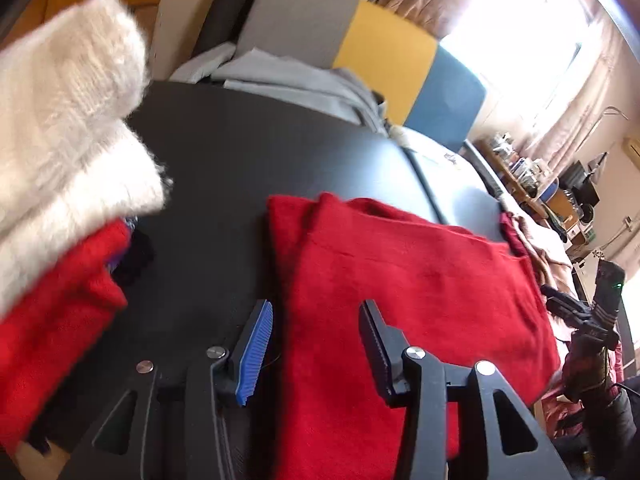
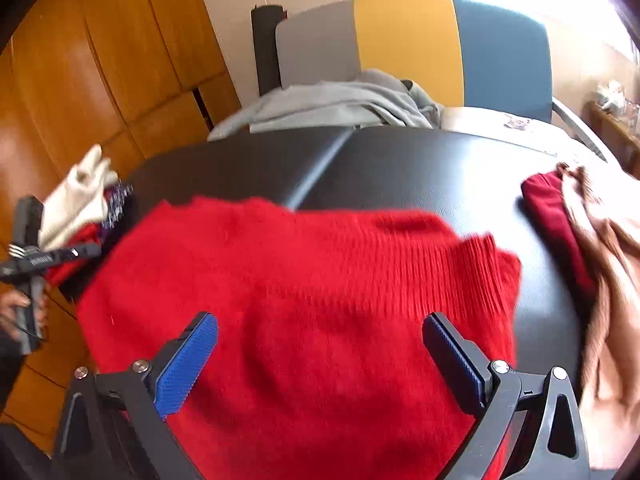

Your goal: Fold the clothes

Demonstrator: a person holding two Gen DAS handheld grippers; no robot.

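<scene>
A bright red knit sweater (image 1: pixel 408 280) lies folded on the black table (image 1: pixel 248 160). My left gripper (image 1: pixel 316 316) is open just above the sweater's left edge, nothing between its fingers. In the right wrist view the same red sweater (image 2: pixel 300 300) fills the middle, its ribbed hem toward the right. My right gripper (image 2: pixel 320 332) hangs open over the sweater, jaws wide apart and empty. The other gripper (image 2: pixel 36 260) shows at the left edge with a hand (image 2: pixel 16 304) on it.
A stack with a fluffy white garment (image 1: pixel 68 128) over a red one (image 1: pixel 52 320) sits at the table's left. Dark red and tan clothes (image 2: pixel 592 248) lie at the right. Grey clothing (image 2: pixel 340 104) rests on a grey, yellow and blue chair (image 2: pixel 408 40) behind the table.
</scene>
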